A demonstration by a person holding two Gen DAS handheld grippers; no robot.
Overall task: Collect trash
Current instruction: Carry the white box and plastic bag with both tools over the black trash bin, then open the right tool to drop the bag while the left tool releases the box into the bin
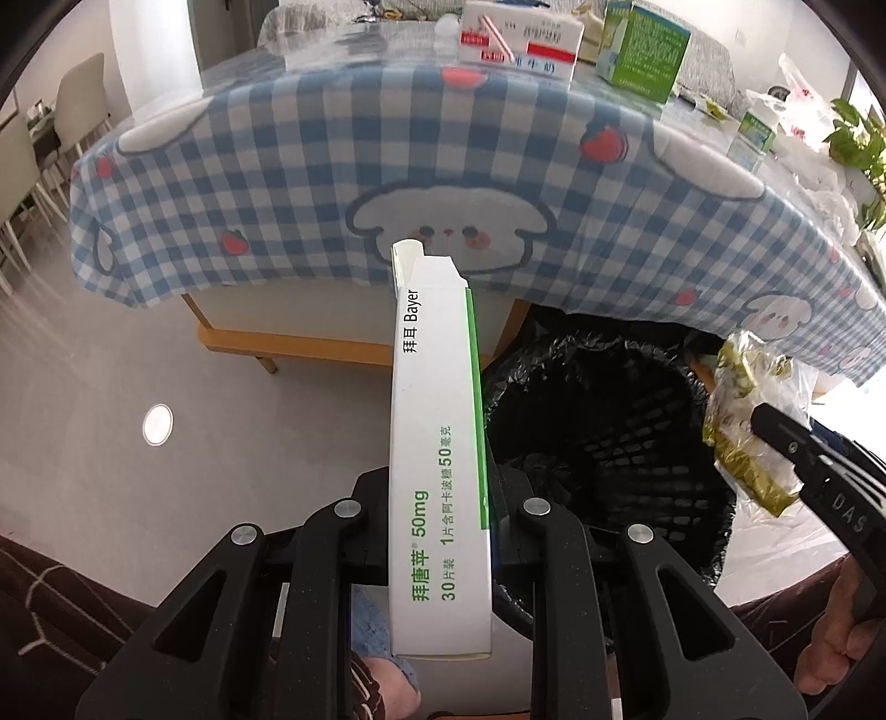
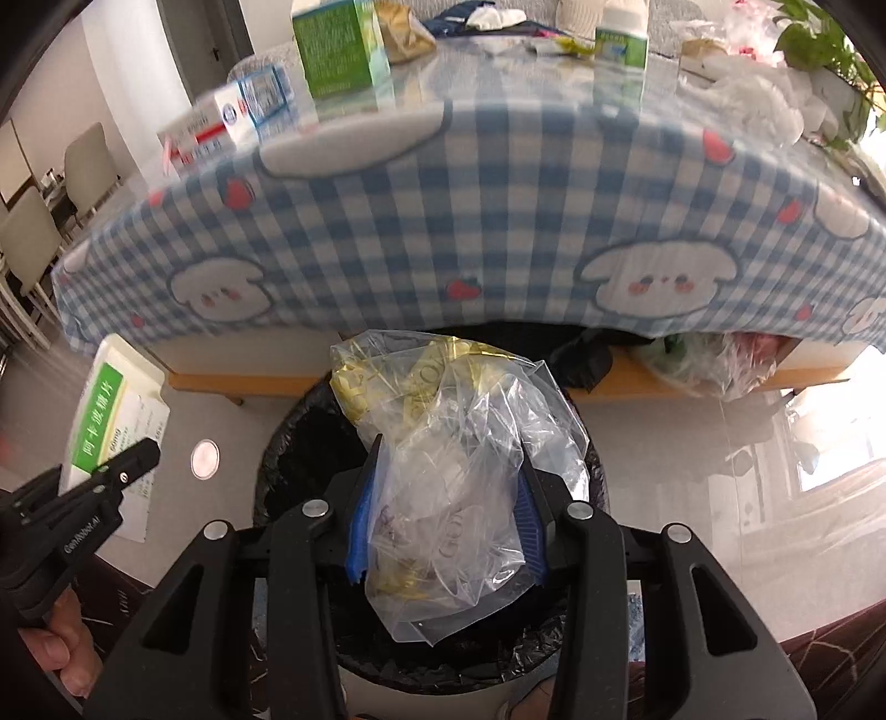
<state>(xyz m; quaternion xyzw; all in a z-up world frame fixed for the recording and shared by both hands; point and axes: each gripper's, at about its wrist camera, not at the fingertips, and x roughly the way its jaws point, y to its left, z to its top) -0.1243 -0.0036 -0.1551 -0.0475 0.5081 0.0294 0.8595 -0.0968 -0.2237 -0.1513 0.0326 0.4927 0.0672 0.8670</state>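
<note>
My left gripper [image 1: 440,487] is shut on a long white and green medicine box [image 1: 437,443], which stands up between the jaws just left of the bin [image 1: 603,421]. The same box [image 2: 111,410] shows at the left edge of the right wrist view. My right gripper [image 2: 448,443] is shut on a crumpled clear plastic bag with gold foil [image 2: 448,443], held right above the bin [image 2: 299,437], which is lined with a black bag. From the left wrist view that plastic bag [image 1: 747,421] hangs over the bin's right rim.
A table with a blue checked tablecloth [image 1: 443,183] stands right behind the bin. On it are a milk carton [image 1: 520,39], a green box [image 1: 642,50], a small bottle [image 1: 753,138] and plastic bags [image 2: 747,105]. Chairs [image 1: 72,111] at the left; more bags [image 2: 714,360] under the table.
</note>
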